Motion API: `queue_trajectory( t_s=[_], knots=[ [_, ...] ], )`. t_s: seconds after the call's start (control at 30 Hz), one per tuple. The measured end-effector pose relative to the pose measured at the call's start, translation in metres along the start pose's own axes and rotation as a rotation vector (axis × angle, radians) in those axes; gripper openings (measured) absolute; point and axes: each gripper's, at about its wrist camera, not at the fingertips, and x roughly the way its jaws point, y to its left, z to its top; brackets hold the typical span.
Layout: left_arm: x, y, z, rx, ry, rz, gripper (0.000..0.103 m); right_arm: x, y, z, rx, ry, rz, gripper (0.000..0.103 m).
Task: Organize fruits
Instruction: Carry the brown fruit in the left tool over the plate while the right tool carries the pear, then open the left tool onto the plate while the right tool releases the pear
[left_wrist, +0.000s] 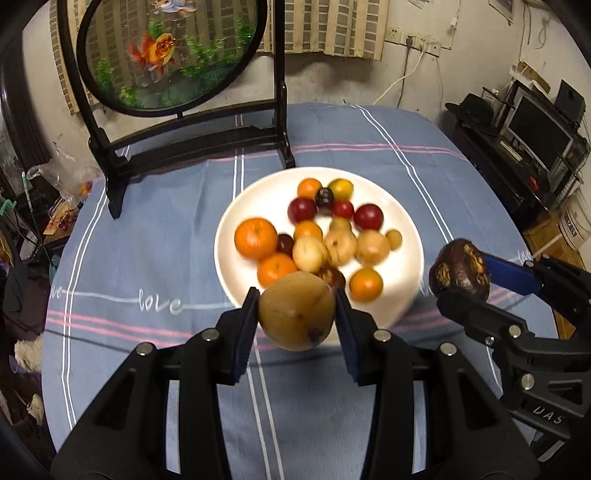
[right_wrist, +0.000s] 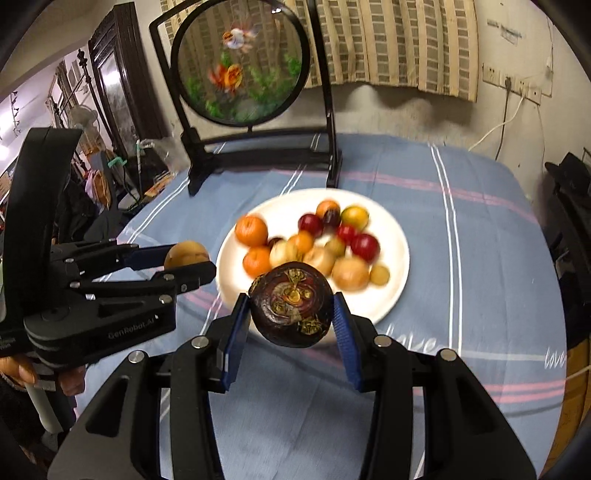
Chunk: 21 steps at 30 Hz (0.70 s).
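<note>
The left gripper (left_wrist: 297, 314) holds a tan-brown pear (left_wrist: 297, 312) clamped between its jaws, raised above the near rim of the white plate (left_wrist: 236, 214). The right gripper (right_wrist: 291, 314) grips a dark purple mangosteen (right_wrist: 291, 304) the same way, just right of the left one. The plate, heaped with oranges (left_wrist: 255, 237), plums (left_wrist: 368, 216) and pears, sits on the striped blue cloth (left_wrist: 147, 236) covering the bench.

A round white ceramic plate (left_wrist: 402, 295) sits mid-table on the blue striped cotton tablecloth (left_wrist: 147, 229); small mixed fruits (left_wrist: 325, 236) lie in it; behind it stands a black-framed round goldfish screen (left_wrist: 166, 51); right of the table, a dark shelf unit (left_wrist: 524, 147).
</note>
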Motion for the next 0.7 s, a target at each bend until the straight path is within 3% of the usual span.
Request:
queue_trajectory(
  t_s=[0.33,0.7],
  knots=[
    [0.054,-0.003,0.033,0.020,0.025,0.036,0.041,0.053,-0.027,0.039,0.063,0.021,-0.007,0.045],
    [0.095,0.004,0.053,0.052,0.029,0.081,0.041,0.105,-0.054,0.056,0.112,0.078,-0.010,0.045]
  ],
)
